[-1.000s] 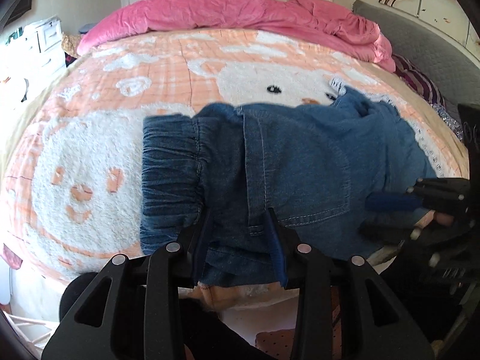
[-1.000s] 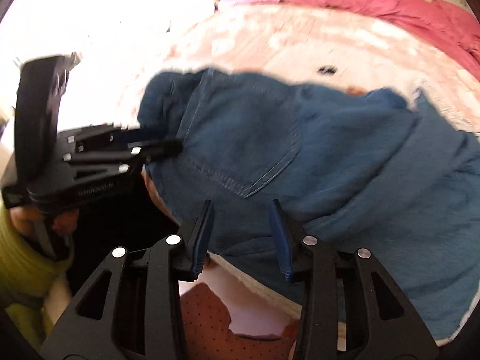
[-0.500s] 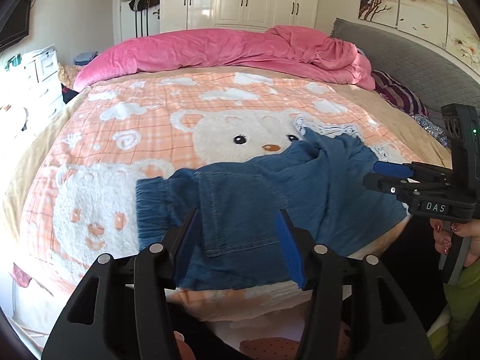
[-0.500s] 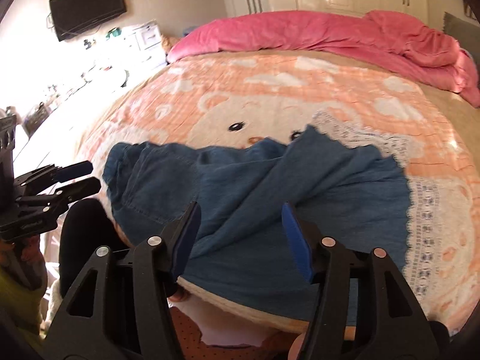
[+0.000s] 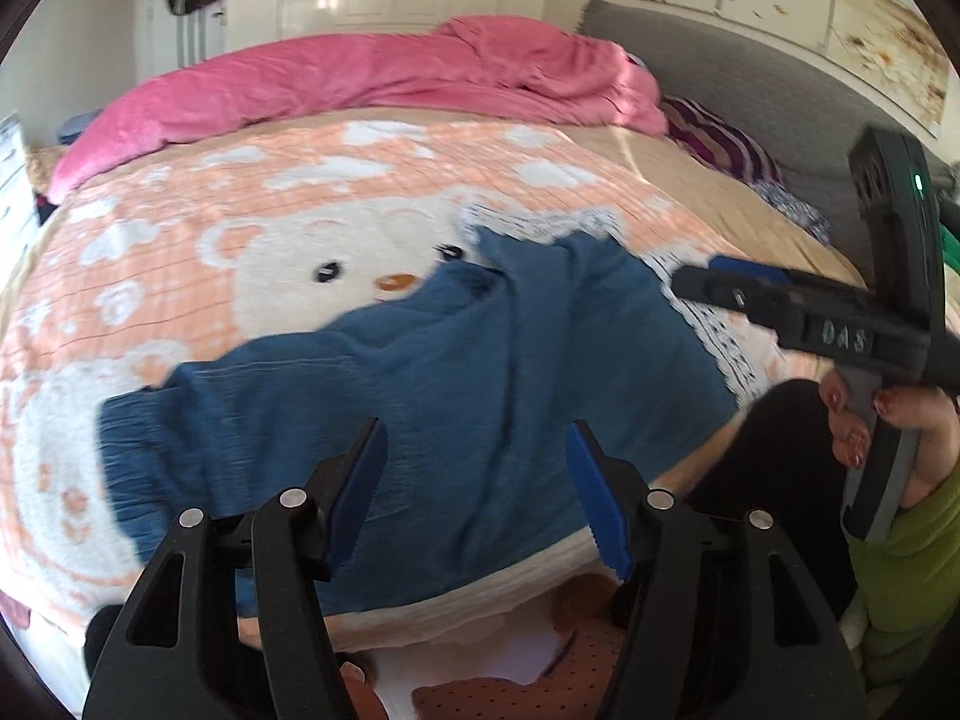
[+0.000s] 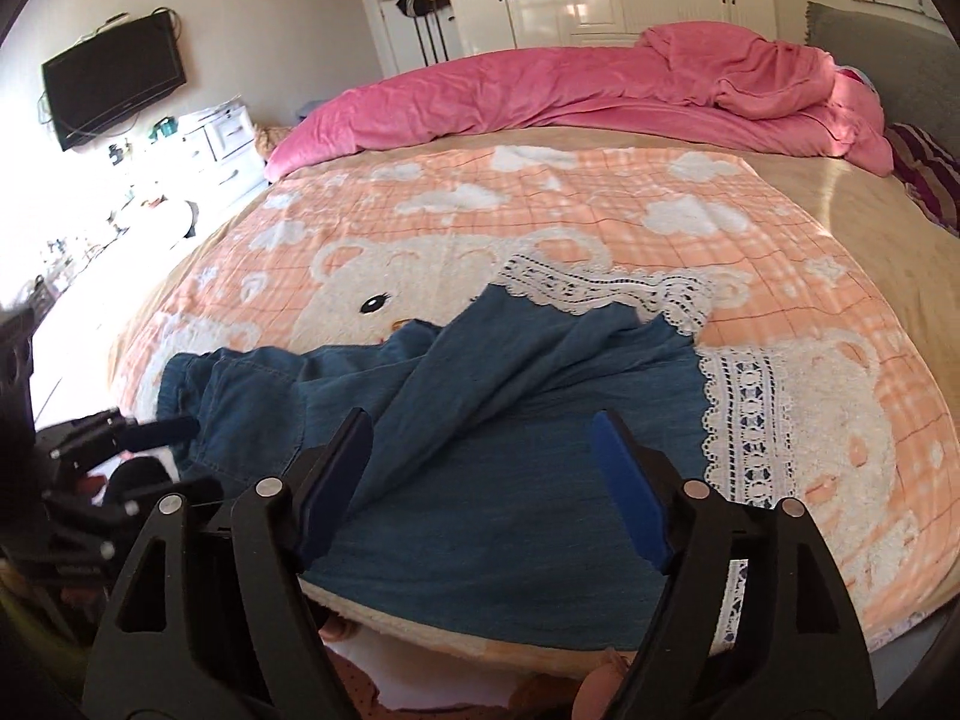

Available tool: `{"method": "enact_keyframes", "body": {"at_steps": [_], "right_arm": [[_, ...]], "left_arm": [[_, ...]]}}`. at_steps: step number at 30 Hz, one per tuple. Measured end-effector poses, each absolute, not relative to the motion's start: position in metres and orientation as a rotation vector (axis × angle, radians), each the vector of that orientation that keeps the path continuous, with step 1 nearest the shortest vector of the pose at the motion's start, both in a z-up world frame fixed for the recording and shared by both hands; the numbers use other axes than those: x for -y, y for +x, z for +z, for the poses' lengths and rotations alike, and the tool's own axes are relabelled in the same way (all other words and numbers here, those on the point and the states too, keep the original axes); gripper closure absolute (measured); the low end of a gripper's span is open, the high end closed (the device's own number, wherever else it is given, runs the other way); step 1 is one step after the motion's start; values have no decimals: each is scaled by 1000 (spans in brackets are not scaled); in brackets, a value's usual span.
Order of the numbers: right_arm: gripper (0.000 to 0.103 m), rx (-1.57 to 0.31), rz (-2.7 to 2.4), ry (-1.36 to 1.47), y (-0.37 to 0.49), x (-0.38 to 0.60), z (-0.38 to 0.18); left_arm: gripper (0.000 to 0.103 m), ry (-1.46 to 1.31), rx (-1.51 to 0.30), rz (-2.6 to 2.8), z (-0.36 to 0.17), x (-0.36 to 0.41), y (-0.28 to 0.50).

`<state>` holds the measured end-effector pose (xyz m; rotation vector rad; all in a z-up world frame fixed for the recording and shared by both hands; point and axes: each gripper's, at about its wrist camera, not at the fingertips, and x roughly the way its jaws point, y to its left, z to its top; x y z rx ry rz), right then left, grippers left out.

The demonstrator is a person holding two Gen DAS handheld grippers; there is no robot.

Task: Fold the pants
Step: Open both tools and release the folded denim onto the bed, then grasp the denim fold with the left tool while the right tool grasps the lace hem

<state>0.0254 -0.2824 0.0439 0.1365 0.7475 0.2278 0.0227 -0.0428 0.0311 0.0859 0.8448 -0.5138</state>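
Left wrist view: denim pants (image 5: pixel 420 396) spread flat on the bear-print blanket (image 5: pixel 288 228) near the bed's close edge, filling the frame from 9 o'clock to 3 o'clock, likely laid so for an easy reach from the bedside. Left gripper (image 5: pixel 474 498) at 6 o'clock above the cloth, jaws opening, nothing between the pads, cloth only behind them. Right gripper (image 5: pixel 720 282) at 3 o'clock, held by a hand (image 5: pixel 864 426) in a green sleeve (image 5: pixel 906 552), clear of the fabric.

Right wrist view: right gripper (image 6: pixel 480 480) at 6 o'clock, jaws opening and empty; pants (image 6: pixel 480 516) below, one layer crossing diagonally over another toward 1 o'clock, lace trim (image 6: pixel 744 414) at 3 o'clock. Probably one fold just laid down and let go.

Hard to make out: motion blur in the left wrist view; waistband and leg ends not clearly told apart; lower pant edge lost over the mattress side; left gripper at 9 o'clock here dark and partly cut off.
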Motion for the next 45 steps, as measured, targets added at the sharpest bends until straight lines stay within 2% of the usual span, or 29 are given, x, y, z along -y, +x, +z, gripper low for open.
{"method": "enact_keyframes", "body": {"at_steps": [19, 22, 24, 28, 42, 43, 45], "right_arm": [[27, -798, 192, 67, 84, 283, 41], [27, -829, 181, 38, 101, 279, 37], [27, -847, 187, 32, 113, 276, 36], [27, -904, 183, 25, 144, 270, 28], [27, -1051, 65, -41, 255, 225, -17], [27, -1063, 62, -36, 260, 225, -21], [46, -1100, 46, -3, 269, 229, -29]], "left_arm": [[43, 38, -1003, -656, -21, 101, 69], [46, 56, -997, -644, -24, 105, 79], [65, 39, -989, -639, -28, 107, 86], [75, -49, -991, -674, -39, 104, 88], [76, -43, -907, -750, -39, 97, 82], [76, -46, -909, -754, -39, 97, 82], [76, -66, -914, -761, -38, 94, 83]]}}
